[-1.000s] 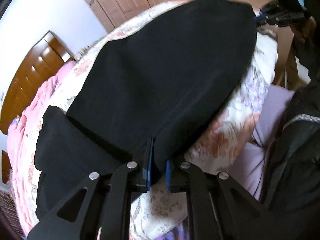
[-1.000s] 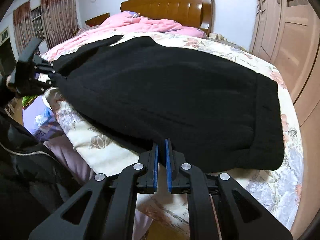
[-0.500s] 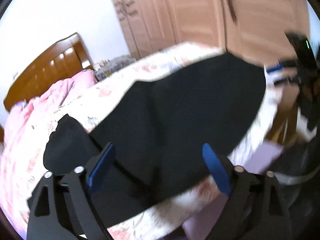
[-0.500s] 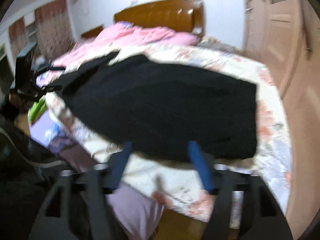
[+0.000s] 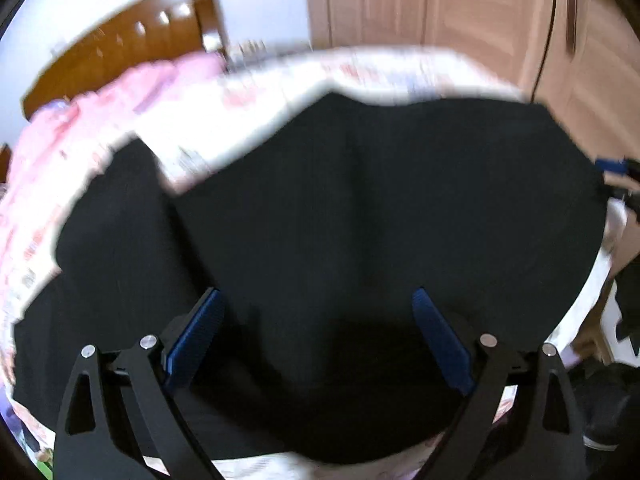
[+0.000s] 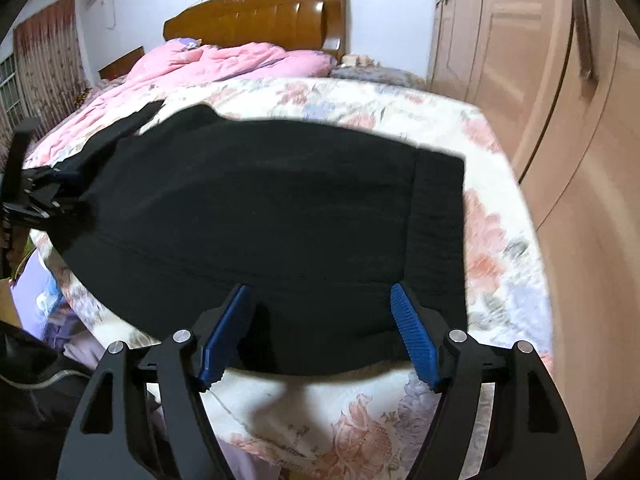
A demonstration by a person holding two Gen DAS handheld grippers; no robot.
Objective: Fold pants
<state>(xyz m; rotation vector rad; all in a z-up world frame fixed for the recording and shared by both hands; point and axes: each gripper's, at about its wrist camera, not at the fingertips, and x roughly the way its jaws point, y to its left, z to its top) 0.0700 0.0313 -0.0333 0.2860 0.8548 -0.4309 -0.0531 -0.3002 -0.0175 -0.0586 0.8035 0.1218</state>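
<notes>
Left tool (image 5: 316, 332) is spread wide, gripping nothing, hovering at the leg end of the black pants (image 6: 280, 232). They lie flat along the bed's (image 6: 400, 420) near edge, long axis left to right. Right tool (image 6: 320, 328), equally wide and empty, sits nearest the waistband (image 6: 438, 240).
</notes>
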